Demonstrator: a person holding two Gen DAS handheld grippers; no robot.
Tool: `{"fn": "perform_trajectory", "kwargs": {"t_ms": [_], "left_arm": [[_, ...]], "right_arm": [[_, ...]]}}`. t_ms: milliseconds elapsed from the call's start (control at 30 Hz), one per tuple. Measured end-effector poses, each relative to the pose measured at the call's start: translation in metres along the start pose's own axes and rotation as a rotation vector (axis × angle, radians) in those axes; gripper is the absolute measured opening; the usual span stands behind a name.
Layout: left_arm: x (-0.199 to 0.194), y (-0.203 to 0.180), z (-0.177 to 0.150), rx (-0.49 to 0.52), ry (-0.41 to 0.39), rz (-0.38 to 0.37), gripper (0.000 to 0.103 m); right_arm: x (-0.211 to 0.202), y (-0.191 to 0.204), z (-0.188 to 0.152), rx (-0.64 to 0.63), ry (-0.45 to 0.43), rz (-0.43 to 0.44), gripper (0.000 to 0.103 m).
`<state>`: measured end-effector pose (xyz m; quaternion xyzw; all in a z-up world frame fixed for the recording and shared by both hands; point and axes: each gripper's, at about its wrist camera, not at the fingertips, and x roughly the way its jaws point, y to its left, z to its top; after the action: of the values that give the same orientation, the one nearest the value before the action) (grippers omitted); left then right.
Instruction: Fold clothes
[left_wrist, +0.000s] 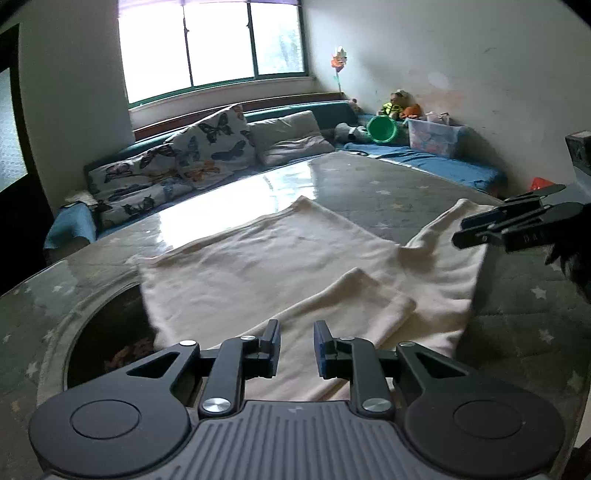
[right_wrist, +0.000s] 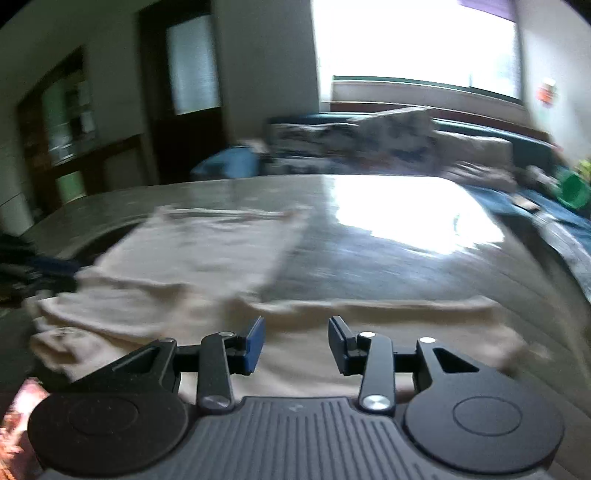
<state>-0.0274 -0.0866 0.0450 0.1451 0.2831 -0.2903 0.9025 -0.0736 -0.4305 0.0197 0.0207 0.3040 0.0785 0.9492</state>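
While both grippers hang over it, the cream garment (left_wrist: 266, 266) lies spread on the glossy table (left_wrist: 388, 184), one sleeve folded across its body near the left gripper (left_wrist: 295, 347), the other sleeve reaching out toward the right gripper (left_wrist: 480, 229).

Left gripper: jaws apart, nothing between them, just above the garment's near edge. Right gripper (right_wrist: 295, 343): own view shows jaws apart, empty, over the outstretched sleeve; the left view catches it only side-on, gap unreadable.

Only the left view shows the round opening (left_wrist: 110, 332) in the table beside the garment, and, beyond the table, butterfly pillows (left_wrist: 207, 147), a green bucket (left_wrist: 382, 129) and a clear bin (left_wrist: 436, 136). Only the right view, blurred, shows a dark door (right_wrist: 184, 92) past the table. Both show the window (left_wrist: 214, 40) behind it.
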Motion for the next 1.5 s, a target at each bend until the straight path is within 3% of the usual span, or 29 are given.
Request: {"fn": "perform_trajectory", "kwargs": {"t_ms": [133, 333, 600, 867, 900, 933, 1033, 1167, 1500], "left_arm": [[0.007, -0.015, 0.005, 0.01, -0.003, -0.027, 0.022], [0.019, -0.038, 0.011, 0.023, -0.002, -0.069, 0.022], [0.031, -0.064, 0.016, 0.05, 0.007, -0.11, 0.022], [0.036, -0.078, 0.013, 0.064, 0.021, -0.131, 0.022], [0.037, -0.079, 0.013, 0.065, 0.024, -0.132, 0.022], [0.037, -0.08, 0.013, 0.067, 0.027, -0.134, 0.022], [0.038, -0.081, 0.012, 0.071, 0.03, -0.14, 0.022], [0.04, -0.082, 0.011, 0.07, 0.027, -0.144, 0.033], [0.03, -0.065, 0.008, 0.033, -0.011, -0.135, 0.036]], "right_arm": [[-0.009, -0.041, -0.007, 0.081, -0.009, -0.104, 0.039], [-0.017, -0.083, -0.019, 0.18, -0.021, -0.184, 0.039], [-0.015, -0.108, -0.023, 0.232, -0.048, -0.203, 0.039], [0.003, -0.12, -0.02, 0.27, -0.005, -0.173, 0.036], [0.004, -0.119, -0.02, 0.266, -0.004, -0.176, 0.032], [0.004, -0.118, -0.02, 0.263, -0.002, -0.178, 0.016], [-0.002, -0.12, -0.019, 0.305, -0.022, -0.157, 0.006], [-0.02, -0.111, -0.009, 0.332, -0.075, -0.1, 0.006], [-0.065, -0.09, 0.015, 0.397, -0.208, 0.043, 0.006]]}}
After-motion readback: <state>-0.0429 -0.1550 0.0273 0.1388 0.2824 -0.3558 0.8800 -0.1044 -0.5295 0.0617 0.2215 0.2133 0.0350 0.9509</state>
